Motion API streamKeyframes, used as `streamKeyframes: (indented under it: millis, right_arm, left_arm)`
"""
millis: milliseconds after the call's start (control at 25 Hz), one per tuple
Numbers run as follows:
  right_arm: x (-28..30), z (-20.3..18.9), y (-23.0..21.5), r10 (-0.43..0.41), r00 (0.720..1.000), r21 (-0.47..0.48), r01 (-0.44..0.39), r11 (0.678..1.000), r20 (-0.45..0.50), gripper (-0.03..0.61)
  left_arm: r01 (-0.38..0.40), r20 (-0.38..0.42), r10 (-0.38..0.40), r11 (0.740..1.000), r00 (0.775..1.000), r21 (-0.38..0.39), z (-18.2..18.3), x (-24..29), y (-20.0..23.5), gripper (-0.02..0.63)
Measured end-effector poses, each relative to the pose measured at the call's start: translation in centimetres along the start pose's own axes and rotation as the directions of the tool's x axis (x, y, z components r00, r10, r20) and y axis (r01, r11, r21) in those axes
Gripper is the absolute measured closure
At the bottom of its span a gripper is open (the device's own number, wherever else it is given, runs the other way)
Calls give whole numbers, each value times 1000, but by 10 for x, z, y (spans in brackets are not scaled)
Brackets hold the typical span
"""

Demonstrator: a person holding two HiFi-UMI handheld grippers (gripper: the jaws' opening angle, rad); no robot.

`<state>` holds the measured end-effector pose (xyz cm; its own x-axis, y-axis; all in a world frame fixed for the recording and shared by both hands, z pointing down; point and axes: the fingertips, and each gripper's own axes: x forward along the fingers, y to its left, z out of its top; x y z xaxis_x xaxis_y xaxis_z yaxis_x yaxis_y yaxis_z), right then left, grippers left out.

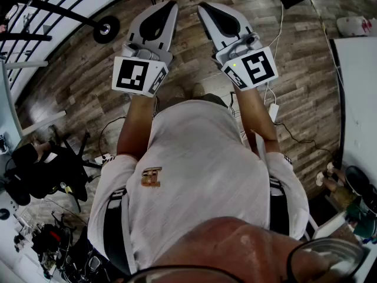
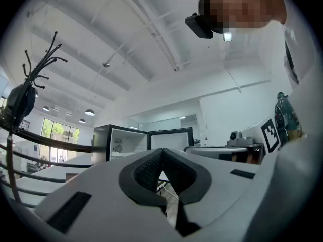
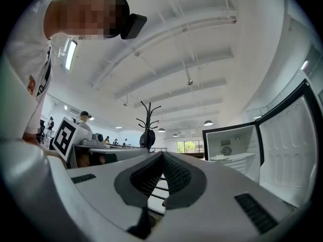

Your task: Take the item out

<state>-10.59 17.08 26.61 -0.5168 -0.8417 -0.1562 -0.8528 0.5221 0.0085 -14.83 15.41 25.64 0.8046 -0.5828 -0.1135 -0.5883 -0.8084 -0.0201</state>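
Both grippers are held up side by side in front of the person's chest, over the wooden floor [image 1: 306, 81]. My left gripper [image 1: 172, 5] is shut with nothing between its pads, and its jaws meet at the tip in the left gripper view [image 2: 162, 150]. My right gripper [image 1: 201, 6] is shut and empty too, with its jaws tip to tip in the right gripper view [image 3: 162, 154]. A small fridge [image 2: 124, 143] stands open beyond them, its door [image 3: 287, 145] swung wide. Inside I see a white shelf [image 3: 233, 157]. I cannot make out any item in the fridge.
A black coat stand [image 3: 148, 122] with a bag hung on it rises near a railing [image 2: 45, 137]. A white table edge [image 1: 358, 99] runs along the right, with cables and a power strip [image 1: 273, 111] on the floor beside it. A black chair [image 1: 44, 170] stands at the left.
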Motion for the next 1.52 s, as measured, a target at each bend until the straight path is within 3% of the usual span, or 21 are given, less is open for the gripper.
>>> streamKeyframes:
  millis: [1520]
  right_arm:
    - [-20, -3, -104, 3, 1000, -7, -3, 1000, 23, 545]
  left_arm:
    - [-49, 8, 49, 998, 999, 25, -15, 92, -14, 595]
